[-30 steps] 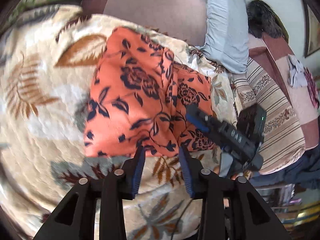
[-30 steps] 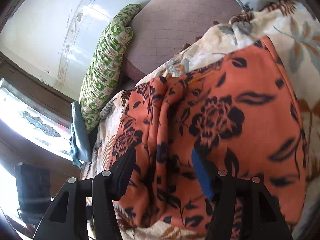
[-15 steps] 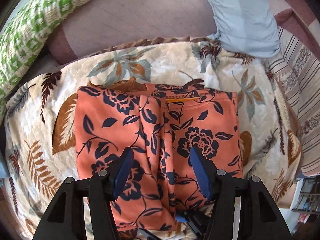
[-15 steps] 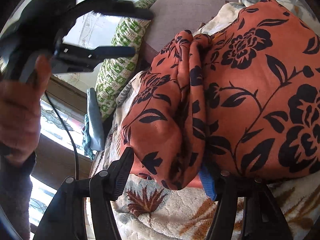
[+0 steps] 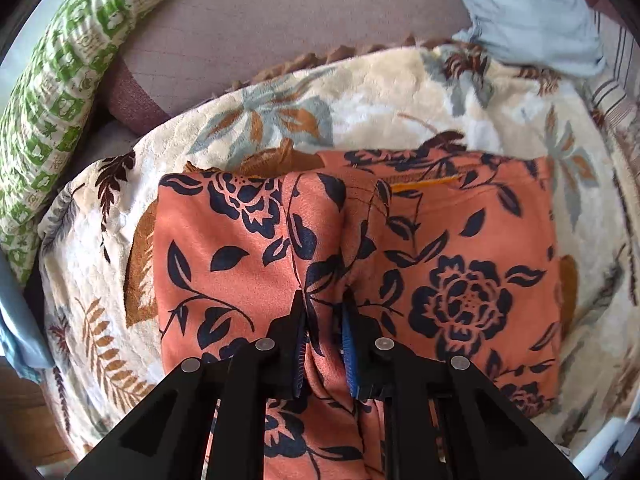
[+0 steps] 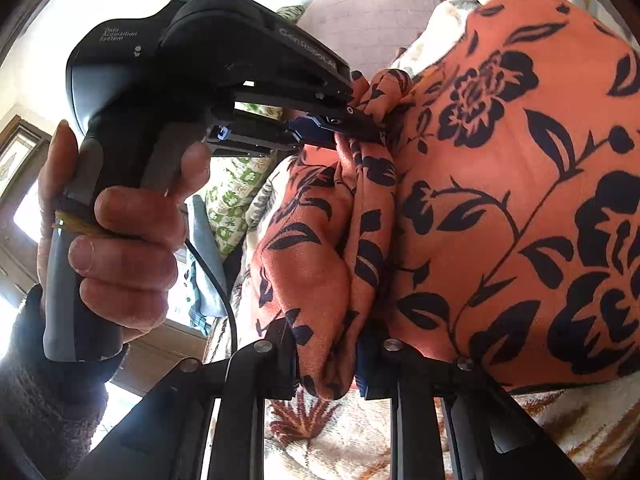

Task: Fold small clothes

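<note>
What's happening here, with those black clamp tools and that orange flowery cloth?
A person is folding a small orange floral garment that lies on a leaf-patterned blanket. They hold a two-finger gripper in each hand. Both sets of jaws have just been closing, and each now pinches the raised ridge of cloth down the garment's middle: the left gripper at one spot, the right gripper at the near end. The next fold hasn't been made yet.

One orange floral garment (image 5: 460,248) lies on one leaf-print blanket (image 5: 360,92). Two tools grip it: the left tool (image 5: 324,328) and the right tool (image 6: 326,356). Beyond the blanket are one green patterned cushion (image 5: 64,80) and one pale blue pillow (image 5: 528,12). One hand (image 6: 120,232) shows.
</note>
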A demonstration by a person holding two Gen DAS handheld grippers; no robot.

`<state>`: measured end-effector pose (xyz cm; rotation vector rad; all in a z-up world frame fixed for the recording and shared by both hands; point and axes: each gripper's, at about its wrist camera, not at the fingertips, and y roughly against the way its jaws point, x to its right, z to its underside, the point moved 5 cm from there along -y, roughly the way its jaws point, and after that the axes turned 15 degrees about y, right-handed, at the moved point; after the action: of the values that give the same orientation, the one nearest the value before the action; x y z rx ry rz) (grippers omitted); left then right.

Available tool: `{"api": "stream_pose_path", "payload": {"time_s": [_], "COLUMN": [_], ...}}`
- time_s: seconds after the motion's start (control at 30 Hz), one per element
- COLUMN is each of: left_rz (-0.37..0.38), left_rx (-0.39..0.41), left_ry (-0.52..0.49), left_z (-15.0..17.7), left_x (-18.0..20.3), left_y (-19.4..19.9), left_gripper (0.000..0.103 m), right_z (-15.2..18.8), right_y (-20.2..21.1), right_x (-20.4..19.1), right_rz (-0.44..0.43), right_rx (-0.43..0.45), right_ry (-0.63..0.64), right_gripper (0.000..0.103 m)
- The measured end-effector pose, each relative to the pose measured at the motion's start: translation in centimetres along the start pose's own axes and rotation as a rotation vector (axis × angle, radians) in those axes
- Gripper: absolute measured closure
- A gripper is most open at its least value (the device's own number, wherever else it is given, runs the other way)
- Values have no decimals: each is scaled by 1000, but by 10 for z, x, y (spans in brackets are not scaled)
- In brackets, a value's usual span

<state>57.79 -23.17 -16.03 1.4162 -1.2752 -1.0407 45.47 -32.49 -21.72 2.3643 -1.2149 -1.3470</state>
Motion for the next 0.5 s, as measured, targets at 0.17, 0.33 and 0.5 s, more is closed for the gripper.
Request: {"api": "stream_pose_path", "payload": {"time_s": [0.17,0.33,0.5], "left_rz": [153,192,202], "left_rx": [53,48,-33], "left_ry": [12,-34,-51], "left_z": [2,16,20], "left_x": [22,73,108], "left_y": [59,56,18], "left_gripper": [89,88,88], "right_z": [-18,-25,-18], "right_y": [50,94,114], "right_x": [-3,32,63], "right_rz": [53,139,171], "right_rx": [98,156,161], "right_ry": [32,-35,-124], "right_gripper": [84,84,84]}}
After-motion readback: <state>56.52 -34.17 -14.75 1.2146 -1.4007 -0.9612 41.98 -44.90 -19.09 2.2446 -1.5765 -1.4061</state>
